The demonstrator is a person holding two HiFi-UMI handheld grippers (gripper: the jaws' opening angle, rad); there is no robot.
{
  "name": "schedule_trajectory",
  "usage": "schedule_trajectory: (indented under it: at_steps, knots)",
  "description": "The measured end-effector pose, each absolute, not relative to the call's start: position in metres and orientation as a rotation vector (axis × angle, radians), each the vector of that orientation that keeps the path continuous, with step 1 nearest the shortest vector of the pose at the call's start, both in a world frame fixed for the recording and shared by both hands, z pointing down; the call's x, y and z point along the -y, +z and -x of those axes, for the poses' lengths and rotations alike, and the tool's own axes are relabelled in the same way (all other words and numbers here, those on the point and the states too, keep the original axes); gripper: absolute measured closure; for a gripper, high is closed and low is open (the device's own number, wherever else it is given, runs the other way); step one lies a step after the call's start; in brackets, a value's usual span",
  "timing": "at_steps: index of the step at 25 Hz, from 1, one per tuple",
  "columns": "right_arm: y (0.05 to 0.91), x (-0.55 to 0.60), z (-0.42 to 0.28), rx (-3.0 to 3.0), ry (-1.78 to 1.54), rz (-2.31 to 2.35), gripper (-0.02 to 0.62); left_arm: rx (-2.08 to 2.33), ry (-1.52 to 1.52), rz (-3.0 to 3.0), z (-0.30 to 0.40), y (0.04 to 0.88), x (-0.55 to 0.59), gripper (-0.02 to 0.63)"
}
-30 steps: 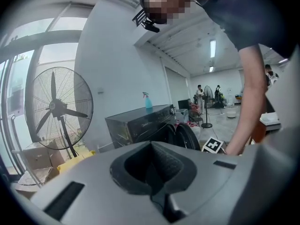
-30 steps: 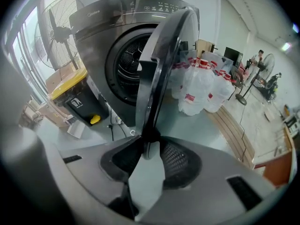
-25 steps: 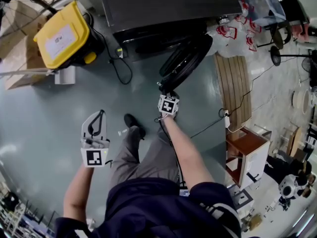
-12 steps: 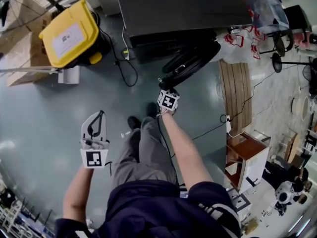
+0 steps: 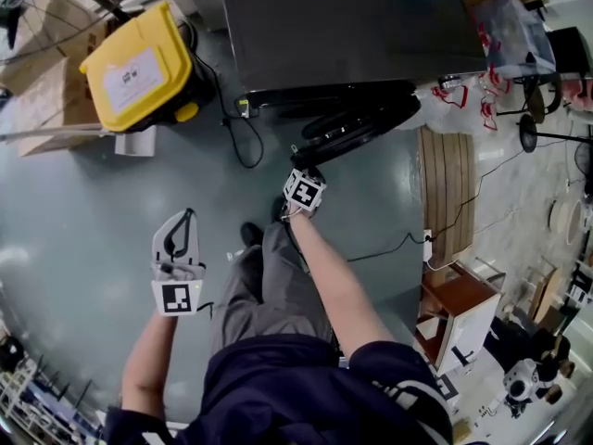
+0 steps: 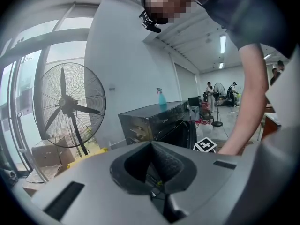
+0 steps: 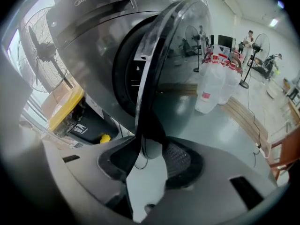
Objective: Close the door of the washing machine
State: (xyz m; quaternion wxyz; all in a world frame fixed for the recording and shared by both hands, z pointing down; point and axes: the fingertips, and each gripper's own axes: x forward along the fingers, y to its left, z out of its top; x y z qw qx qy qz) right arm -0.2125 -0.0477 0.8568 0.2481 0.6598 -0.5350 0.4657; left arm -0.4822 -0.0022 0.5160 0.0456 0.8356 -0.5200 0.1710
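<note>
The dark grey washing machine (image 5: 343,26) stands at the top of the head view, its round glass door (image 5: 357,123) swung nearly against the front, a narrow gap left. My right gripper (image 5: 301,160) is at the door's free edge. In the right gripper view the door's rim (image 7: 145,78) runs down between the jaws of the right gripper (image 7: 150,156), which are opening; a gap shows beside the right pad (image 7: 178,158). My left gripper (image 5: 185,213) hangs over bare floor left of the person's legs, shut and holding nothing. The left gripper view also shows the machine (image 6: 150,121).
A yellow-lidded bin (image 5: 139,63) and cardboard boxes (image 5: 46,91) stand left of the machine, with a black cable (image 5: 236,133) on the floor. A slatted wooden board (image 5: 447,193), clear plastic jugs (image 5: 463,91) and a small cabinet (image 5: 459,313) lie right. A large fan (image 6: 65,107) stands behind.
The door has swung closer to the machine's front, and my right gripper has followed its edge toward the machine. The person has stepped forward. My left gripper keeps its spot in the picture.
</note>
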Motion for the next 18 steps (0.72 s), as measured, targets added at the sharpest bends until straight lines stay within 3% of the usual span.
schedule_trajectory:
  at_steps: [18]
  knots:
    - [0.851,0.115,0.242,1.465,1.335,-1.875,0.414,1.615,0.59,-2.509,0.517,0.521,0.03,0.583]
